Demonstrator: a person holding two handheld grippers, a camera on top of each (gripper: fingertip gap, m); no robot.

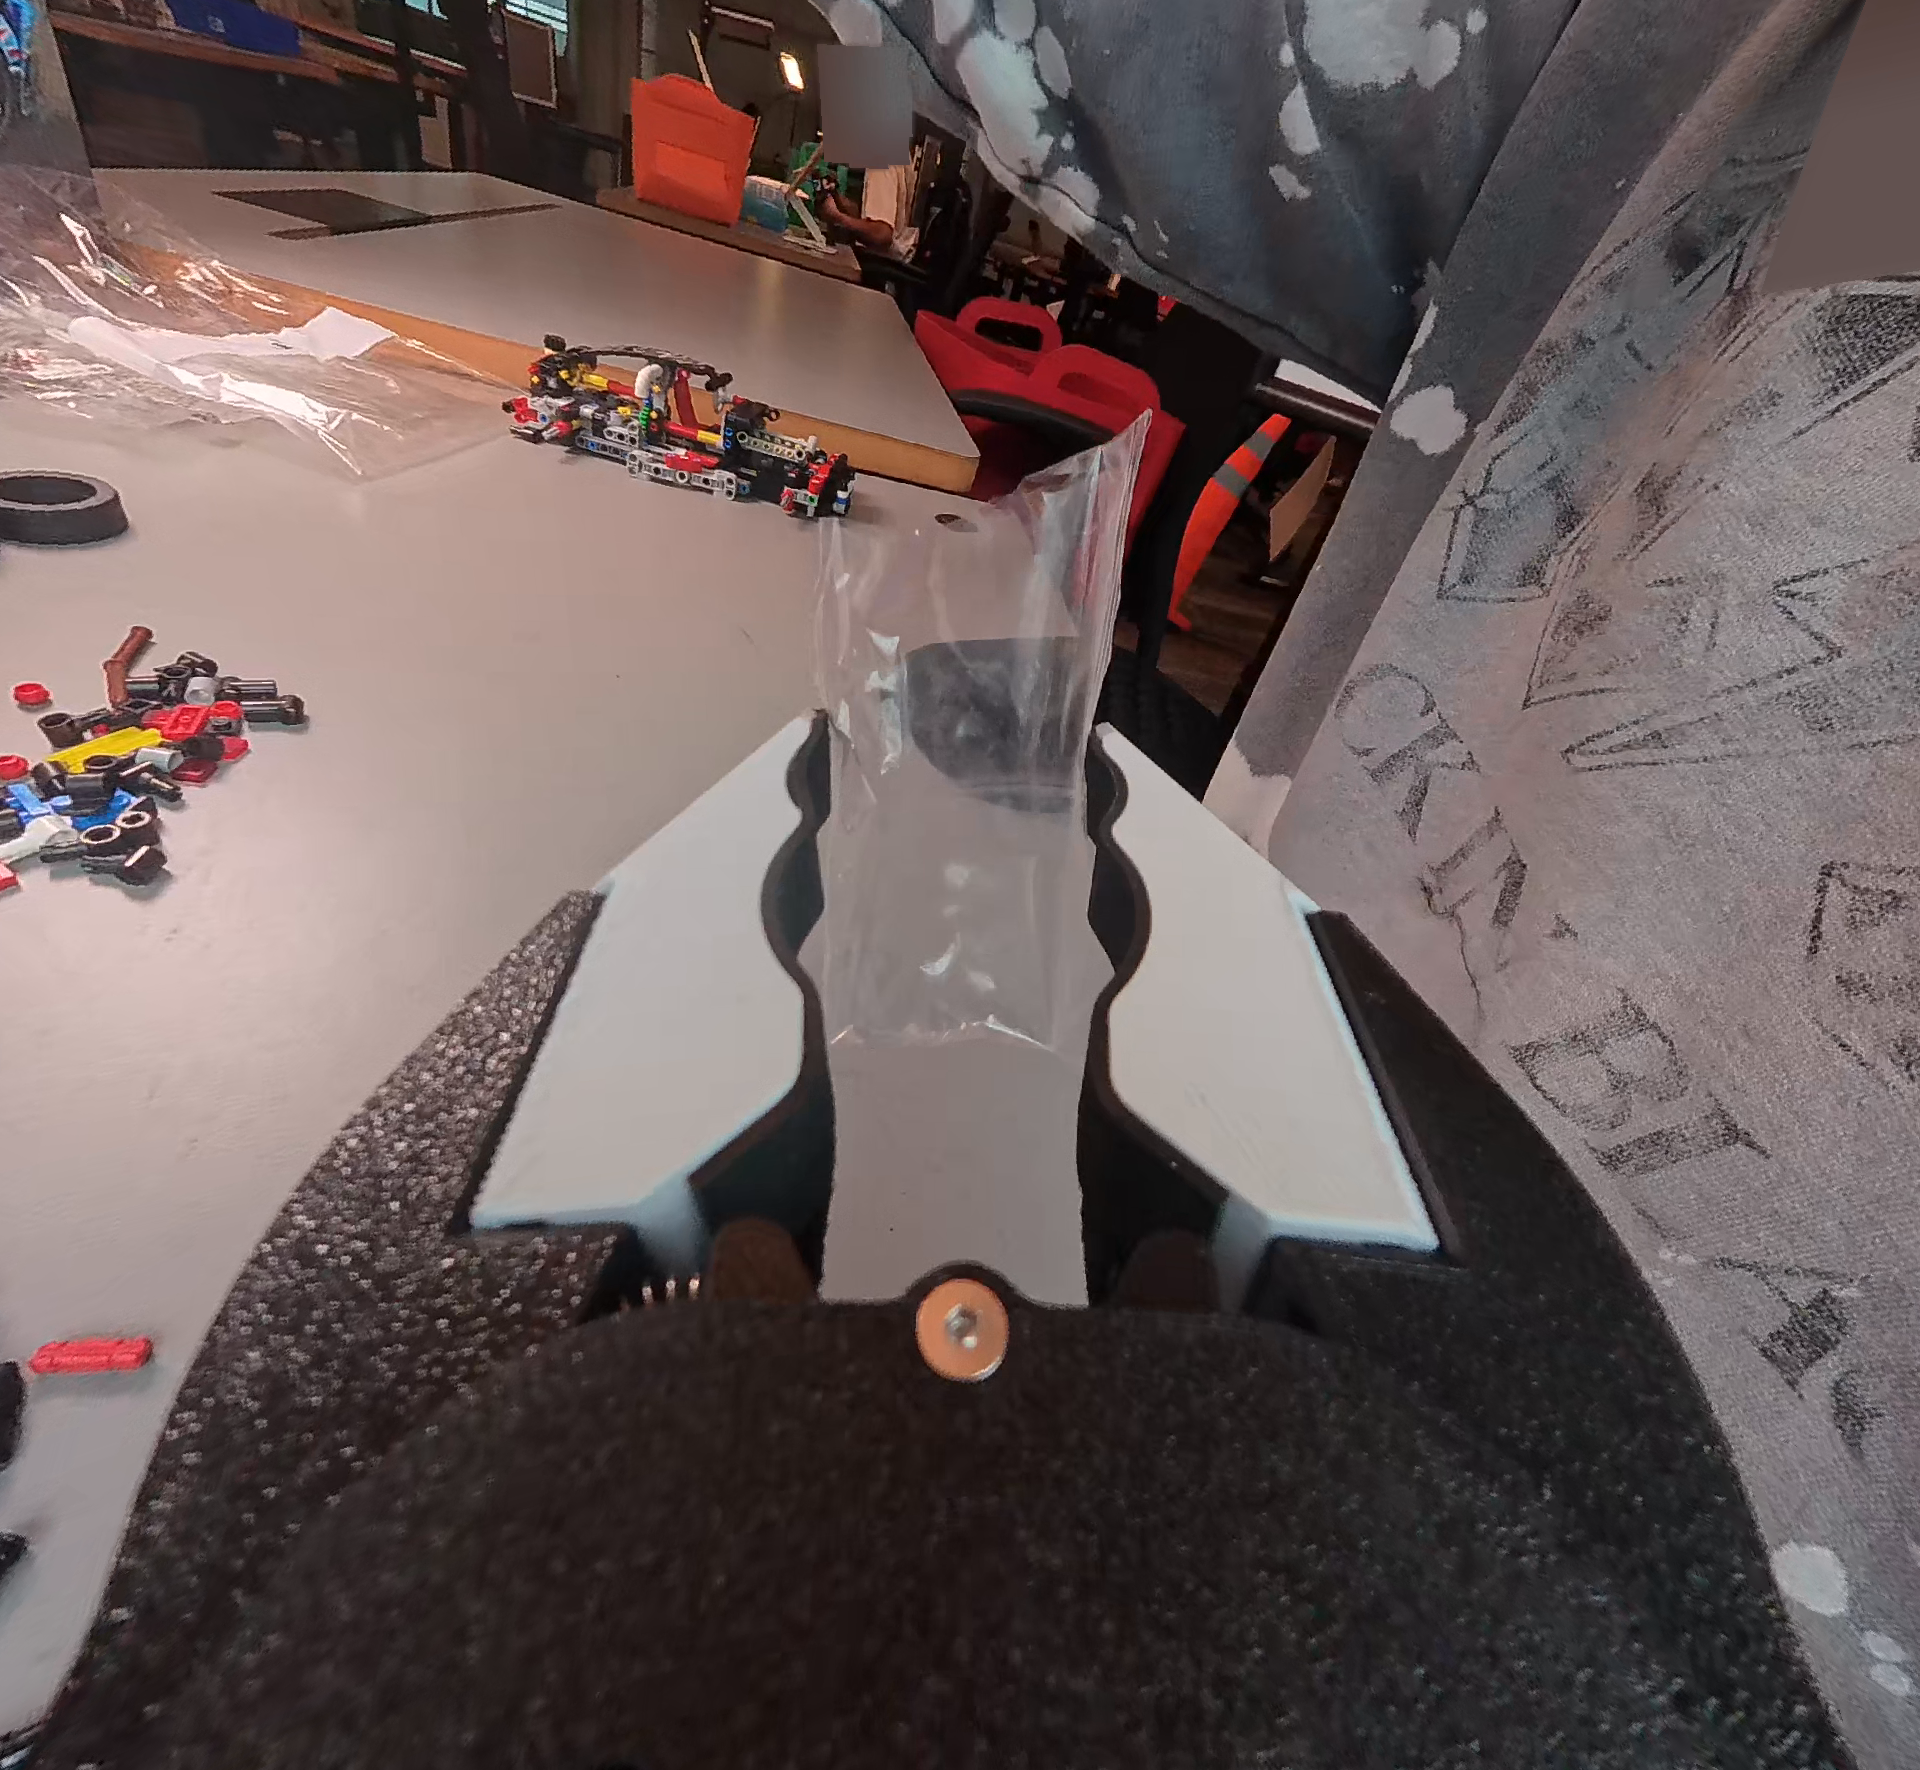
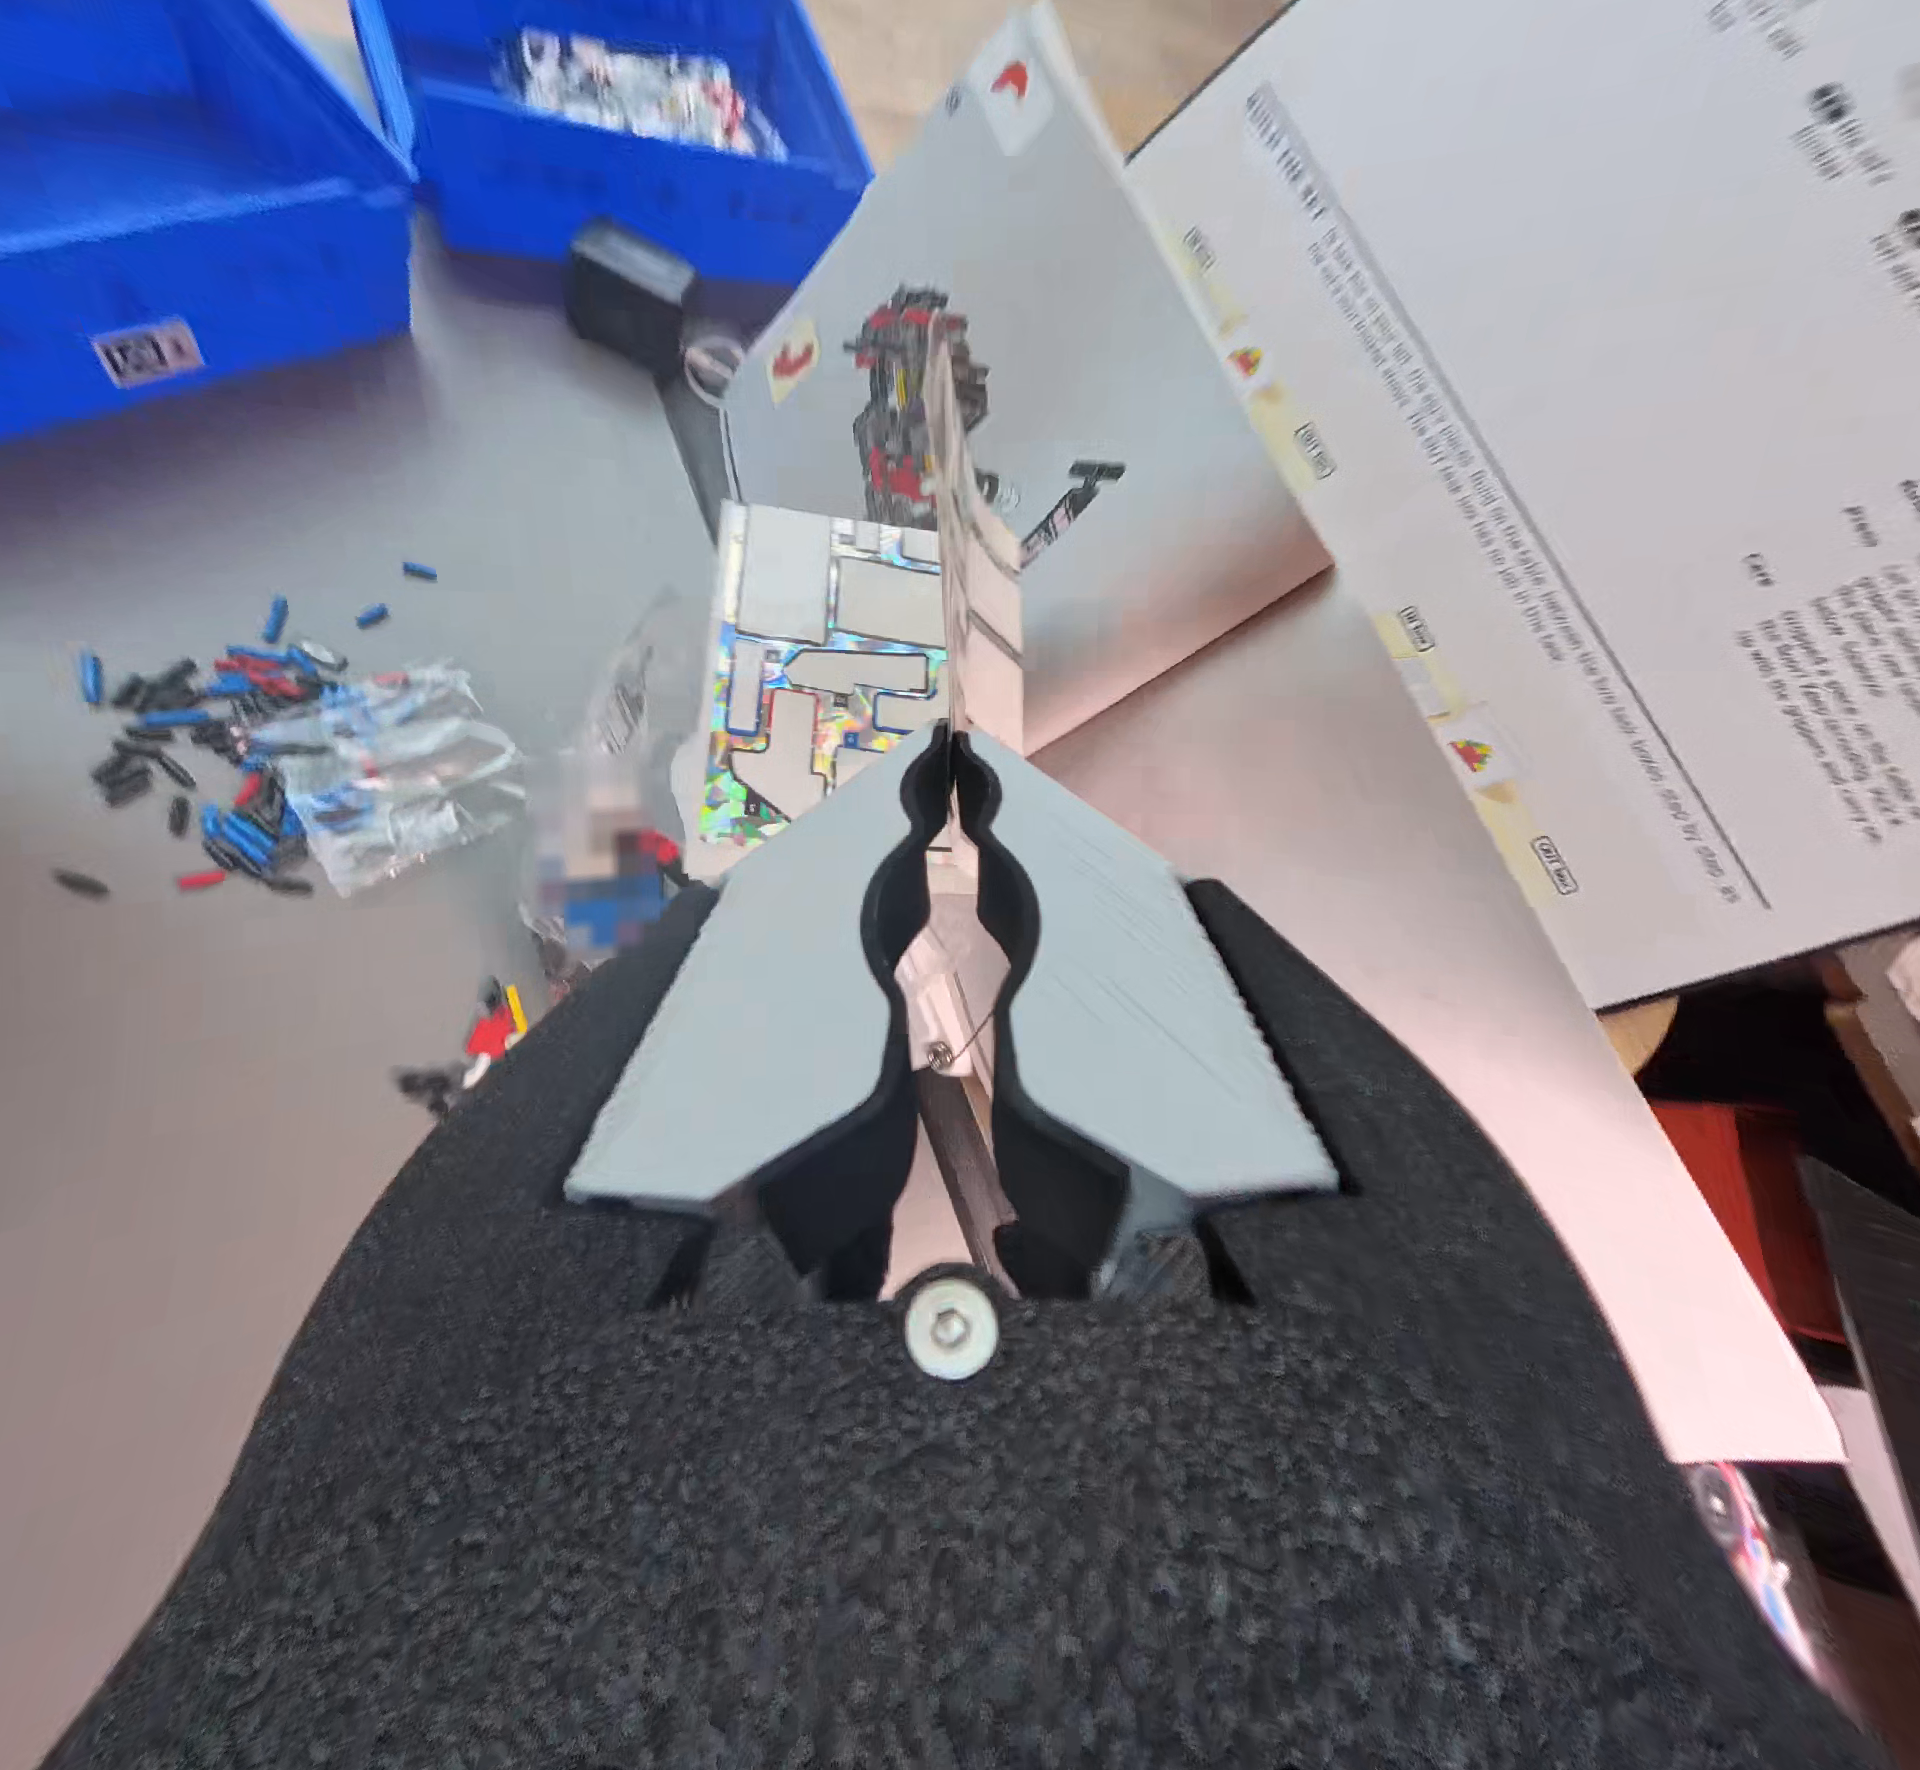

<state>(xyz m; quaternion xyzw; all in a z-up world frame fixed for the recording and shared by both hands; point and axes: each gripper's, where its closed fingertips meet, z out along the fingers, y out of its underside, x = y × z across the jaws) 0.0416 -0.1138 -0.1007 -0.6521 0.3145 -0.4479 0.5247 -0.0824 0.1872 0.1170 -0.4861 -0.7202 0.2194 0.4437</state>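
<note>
In the left wrist view, my left gripper holds a clear plastic bag between its fingers, which stand apart against the bag's two sides. The bag sticks up past the fingertips, above the grey table, and something dark shows through it. In the right wrist view, my right gripper is shut on a thin shiny clear strip, seen edge-on and rising from the fingertips. A holographic sticker sheet and an open instruction booklet lie just beyond.
A part-built brick model, a loose parts pile, a black tyre and crumpled clear wrap lie left. A person's grey clothing fills the right. Two blue bins, small pins and a printed sheet surround the right gripper.
</note>
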